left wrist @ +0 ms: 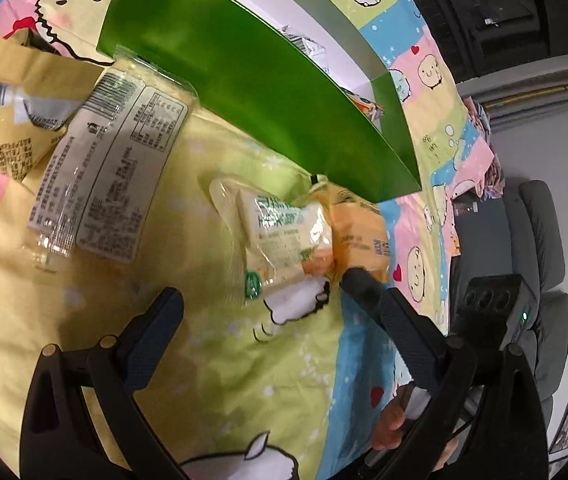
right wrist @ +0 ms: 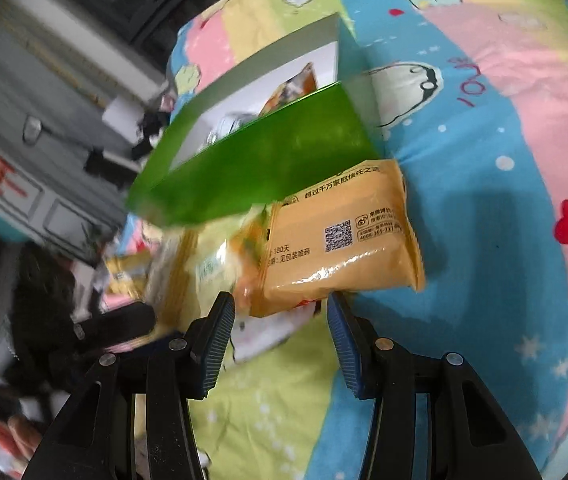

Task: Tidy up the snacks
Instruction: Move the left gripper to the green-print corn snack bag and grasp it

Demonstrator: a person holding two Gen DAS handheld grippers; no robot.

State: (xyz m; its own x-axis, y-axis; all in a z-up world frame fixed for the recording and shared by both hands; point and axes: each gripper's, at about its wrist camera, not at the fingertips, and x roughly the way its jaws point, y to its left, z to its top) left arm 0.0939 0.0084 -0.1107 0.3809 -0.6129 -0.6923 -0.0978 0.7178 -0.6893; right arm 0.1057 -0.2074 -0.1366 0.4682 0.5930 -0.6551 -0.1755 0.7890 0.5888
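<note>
While the left gripper (left wrist: 262, 294) hangs with jaws spread over a pale green snack packet (left wrist: 280, 240) on the bedspread (left wrist: 204, 360), nothing is gripped. Right view: right gripper (right wrist: 280, 306), jaws part-spread, reaches the orange packet (right wrist: 343, 236) beside the green box (right wrist: 260, 164); closing comes next, likely.

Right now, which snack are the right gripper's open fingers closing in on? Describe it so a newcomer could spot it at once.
Start at the green box standing open on the cartoon-print bedsheet. Just in front of its near wall lies the orange packet, ahead of the right gripper. Unlike the pale green-lettered packet touching it, it is solid orange with a QR code.
</note>
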